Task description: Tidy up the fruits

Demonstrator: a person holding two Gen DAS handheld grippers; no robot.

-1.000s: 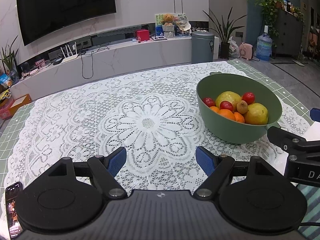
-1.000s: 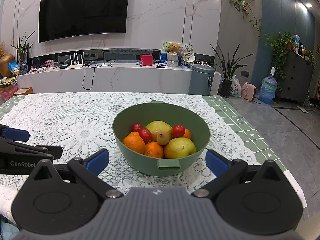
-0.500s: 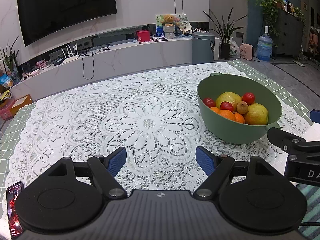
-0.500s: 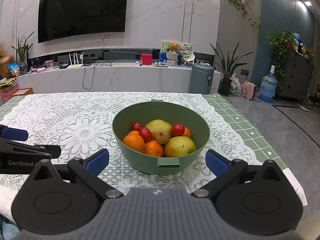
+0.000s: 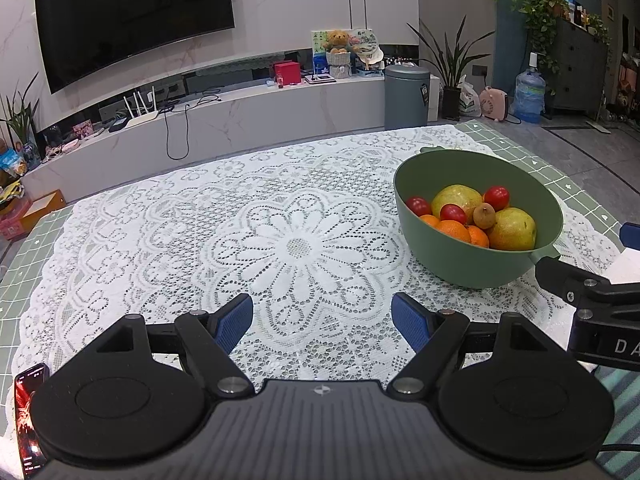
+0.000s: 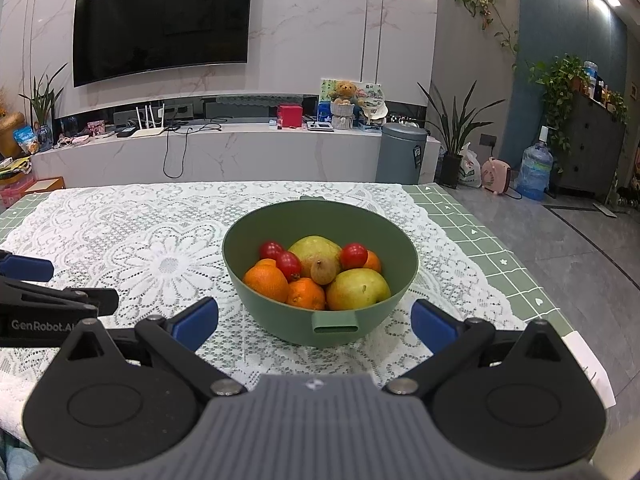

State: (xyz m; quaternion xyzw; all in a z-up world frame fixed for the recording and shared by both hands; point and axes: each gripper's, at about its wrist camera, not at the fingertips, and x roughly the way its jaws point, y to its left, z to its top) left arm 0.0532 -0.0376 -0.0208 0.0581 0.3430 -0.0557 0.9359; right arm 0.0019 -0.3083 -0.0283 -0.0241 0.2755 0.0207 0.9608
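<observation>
A green bowl [image 6: 320,324] stands on the lace tablecloth and holds oranges [image 6: 266,282], yellow-green pears [image 6: 358,290], red tomatoes [image 6: 354,255] and a small brown kiwi [image 6: 322,270]. My right gripper [image 6: 314,322] is open and empty, just in front of the bowl with the bowl between its blue fingers. In the left wrist view the bowl [image 5: 472,264] is at the right. My left gripper [image 5: 322,318] is open and empty, low over the lace to the left of the bowl.
The white lace cloth [image 5: 296,244] covers a green checked table [image 6: 500,256]. A phone [image 5: 28,412] lies at the near left edge. A white paper [image 6: 588,364] lies at the near right edge. A TV wall and plants are beyond the table.
Both views have crept slightly; the bowl sits a touch lower in the right wrist view. Both grippers stay open and empty.
</observation>
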